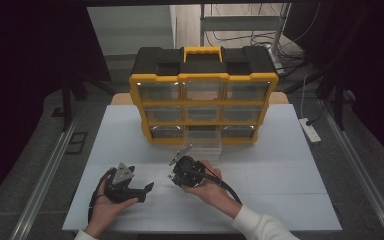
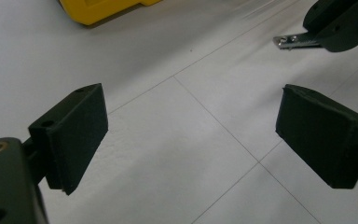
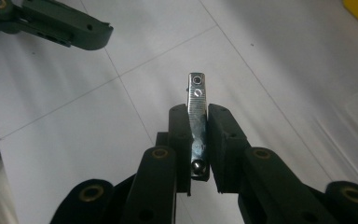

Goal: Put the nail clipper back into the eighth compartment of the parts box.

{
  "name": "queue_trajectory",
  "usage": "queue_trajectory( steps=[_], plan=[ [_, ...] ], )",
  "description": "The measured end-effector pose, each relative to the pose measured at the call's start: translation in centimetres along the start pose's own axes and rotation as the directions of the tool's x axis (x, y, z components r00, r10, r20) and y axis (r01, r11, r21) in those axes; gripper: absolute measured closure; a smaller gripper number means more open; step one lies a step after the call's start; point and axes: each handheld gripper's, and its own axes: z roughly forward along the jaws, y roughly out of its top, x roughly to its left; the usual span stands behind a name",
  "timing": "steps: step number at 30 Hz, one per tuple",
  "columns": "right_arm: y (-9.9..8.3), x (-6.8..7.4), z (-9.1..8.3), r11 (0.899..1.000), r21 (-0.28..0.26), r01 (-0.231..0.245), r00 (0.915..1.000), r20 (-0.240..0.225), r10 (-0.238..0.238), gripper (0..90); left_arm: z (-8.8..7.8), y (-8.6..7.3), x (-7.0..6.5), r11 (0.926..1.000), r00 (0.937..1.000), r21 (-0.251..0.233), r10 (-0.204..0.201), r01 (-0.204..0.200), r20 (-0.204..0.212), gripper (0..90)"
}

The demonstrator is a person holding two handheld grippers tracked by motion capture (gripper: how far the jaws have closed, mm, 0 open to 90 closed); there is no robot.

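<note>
My right gripper [image 3: 198, 114] is shut on a small metal nail clipper [image 3: 197, 105], whose flat lever end sticks out past the pads. In the high view this gripper [image 1: 174, 173] is held low over the white table [image 1: 280, 175], just in front of a clear drawer [image 1: 203, 145] pulled out of the yellow and black organizer [image 1: 202, 95]. My left gripper [image 2: 191, 135] stands open over bare table, with nothing between its pads [image 2: 74, 135]. It sits at the front left [image 1: 145, 193] and points toward the right gripper [image 2: 335, 28] and the clipper [image 2: 291, 42].
The organizer has three rows of clear drawers and a yellow handle on top. Its corner [image 2: 102, 8] shows in the left gripper view. A white power strip [image 1: 310, 130] lies off the table's right edge. Dark floor and rails flank the table.
</note>
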Motion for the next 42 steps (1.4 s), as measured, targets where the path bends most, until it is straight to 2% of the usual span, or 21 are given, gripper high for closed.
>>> queue_trajectory(
  steps=[13, 30, 42],
  plan=[
    [0.5, -0.1, -1.9, 0.999, -0.042, 0.019, 0.9997, -0.013, -0.02, 79.5, 0.0, 0.0, -0.1, 1.0, 1.0, -0.005, -0.004, 0.004, 0.0, 9.8],
    [1.0, -0.4, -4.8, 0.994, -0.107, 0.028, 0.9996, -0.001, -0.028, 79.5, 0.0, 0.0, 0.0, 1.0, 1.0, -0.004, -0.001, 0.001, -0.001, 9.8],
    [1.1, -0.3, -5.9, 0.991, -0.13, 0.038, 0.9993, 0.006, -0.038, 79.5, 0.0, 0.0, 0.0, 1.0, 1.0, -0.005, -0.001, 0.001, -0.001, 9.9]
  ],
)
